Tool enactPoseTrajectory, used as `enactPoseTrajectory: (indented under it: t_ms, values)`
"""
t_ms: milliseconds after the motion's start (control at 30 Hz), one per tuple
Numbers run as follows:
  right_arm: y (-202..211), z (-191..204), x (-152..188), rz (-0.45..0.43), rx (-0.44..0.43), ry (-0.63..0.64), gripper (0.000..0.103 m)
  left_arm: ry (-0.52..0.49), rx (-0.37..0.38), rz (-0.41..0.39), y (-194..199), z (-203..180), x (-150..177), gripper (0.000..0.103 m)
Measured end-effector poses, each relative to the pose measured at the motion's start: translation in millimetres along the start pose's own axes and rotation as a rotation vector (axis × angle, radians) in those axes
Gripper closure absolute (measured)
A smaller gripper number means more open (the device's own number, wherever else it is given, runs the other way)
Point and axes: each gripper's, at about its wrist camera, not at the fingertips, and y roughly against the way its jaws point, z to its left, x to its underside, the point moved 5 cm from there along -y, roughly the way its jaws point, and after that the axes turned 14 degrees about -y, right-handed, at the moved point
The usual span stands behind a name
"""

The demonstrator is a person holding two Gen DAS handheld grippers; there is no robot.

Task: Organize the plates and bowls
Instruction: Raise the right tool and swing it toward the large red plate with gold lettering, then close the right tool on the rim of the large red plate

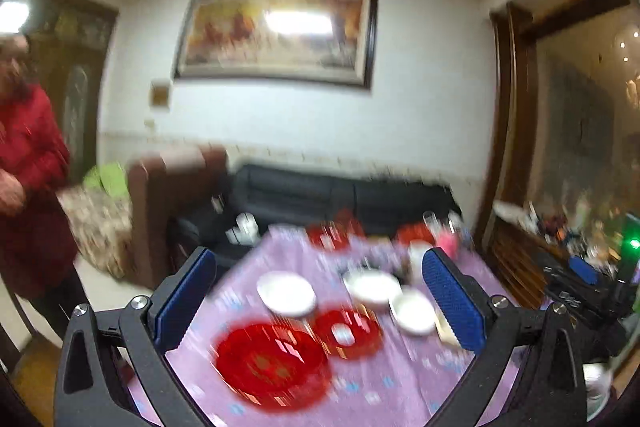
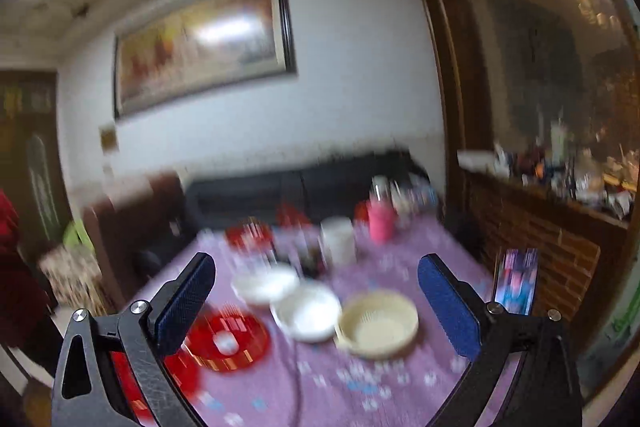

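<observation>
Both views are blurred. On the purple-clothed table (image 1: 372, 391) lie a large red plate (image 1: 272, 363), a smaller red plate (image 1: 347, 333) and three white bowls (image 1: 286, 293) (image 1: 372, 287) (image 1: 414, 311). My left gripper (image 1: 320, 297) hangs open above them, holding nothing. In the right wrist view the small red plate (image 2: 228, 341), two white bowls (image 2: 266, 283) (image 2: 306, 311) and a cream basket-like bowl (image 2: 378, 323) sit between the fingers of my right gripper (image 2: 320, 301), which is open and empty above the table (image 2: 360, 387).
Cups, a pink mug (image 2: 380, 223), a white container (image 2: 338, 241) and red items crowd the table's far end. A dark sofa (image 1: 340, 195) stands behind. A person in red (image 1: 32, 187) stands at the left. A cluttered sideboard (image 2: 560, 211) runs along the right.
</observation>
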Motion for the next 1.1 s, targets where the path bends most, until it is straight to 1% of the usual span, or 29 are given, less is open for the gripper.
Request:
enactPoseTrajectory:
  t_ms: [67, 133, 200, 267, 333, 367, 433, 467, 500, 567, 633, 667, 700, 733, 767, 800, 867, 933, 967, 1000, 1067, 1100]
  values:
    - [18, 15, -31, -0.060, -0.049, -0.005, 0.001, -0.044, -0.079, -0.069, 20, 11, -32, 0.000]
    - [26, 32, -63, -0.082, -0.084, -0.005, 0.001, -0.087, -0.127, -0.113, 31, 19, -63, 0.000]
    - [34, 51, -97, -0.107, -0.124, -0.009, 0.001, -0.107, -0.152, -0.127, 34, 27, -90, 0.000]
    - [39, 70, -123, -0.121, -0.151, -0.005, 0.000, -0.111, -0.186, -0.127, 32, 37, -111, 0.000]
    - [40, 81, -135, -0.108, -0.200, -0.019, 0.000, -0.093, -0.220, -0.131, 28, 49, -123, 0.000]
    - [35, 84, -136, -0.096, -0.218, -0.024, 0.000, -0.082, -0.233, -0.126, 19, 55, -124, 0.000]
    - [18, 95, -133, -0.038, -0.238, -0.029, 0.000, -0.067, -0.248, -0.096, 3, 64, -118, 0.000]
    - [6, 97, -124, -0.006, -0.237, -0.026, 0.000, -0.063, -0.235, -0.065, -11, 68, -109, 0.000]
    - [-10, 100, -111, 0.045, -0.239, -0.024, 0.000, -0.059, -0.217, -0.039, -23, 68, -97, 0.000]
    - [-46, 100, -73, 0.156, -0.250, -0.029, 0.000, -0.044, -0.151, 0.039, -55, 73, -66, 0.000]
    - [-85, 106, -25, 0.306, -0.259, -0.018, 0.000, -0.030, -0.078, 0.142, -91, 76, -31, 0.000]
    - [-105, 108, 7, 0.400, -0.267, -0.018, 0.000, -0.019, -0.053, 0.199, -107, 77, -8, 0.000]
    - [-120, 107, 33, 0.467, -0.273, -0.021, 0.000, -0.006, -0.035, 0.249, -120, 82, 11, 0.000]
    - [-133, 107, 59, 0.534, -0.278, -0.025, 0.000, 0.019, -0.014, 0.314, -137, 88, 38, 0.000]
    - [-144, 106, 87, 0.602, -0.282, -0.031, 0.001, 0.037, -0.002, 0.357, -149, 91, 60, 0.000]
    - [-155, 105, 115, 0.664, -0.286, -0.035, 0.003, 0.057, 0.011, 0.404, -161, 93, 86, 0.000]
    - [-172, 102, 168, 0.773, -0.291, -0.040, 0.007, 0.100, 0.023, 0.485, -182, 100, 125, 0.000]
    - [-183, 96, 203, 0.858, -0.299, -0.066, 0.014, 0.156, 0.034, 0.570, -202, 110, 168, 0.000]
    - [-187, 96, 220, 0.902, -0.303, -0.083, 0.019, 0.168, 0.033, 0.599, -208, 113, 183, 0.000]
    - [-192, 100, 239, 0.950, -0.310, -0.097, 0.021, 0.177, 0.030, 0.636, -214, 116, 203, 0.000]
    - [-200, 105, 265, 0.994, -0.316, -0.099, 0.021, 0.191, 0.038, 0.683, -224, 118, 228, 0.000]
    - [-204, 109, 276, 1.006, -0.308, -0.087, 0.021, 0.211, 0.054, 0.709, -229, 119, 245, 0.000]
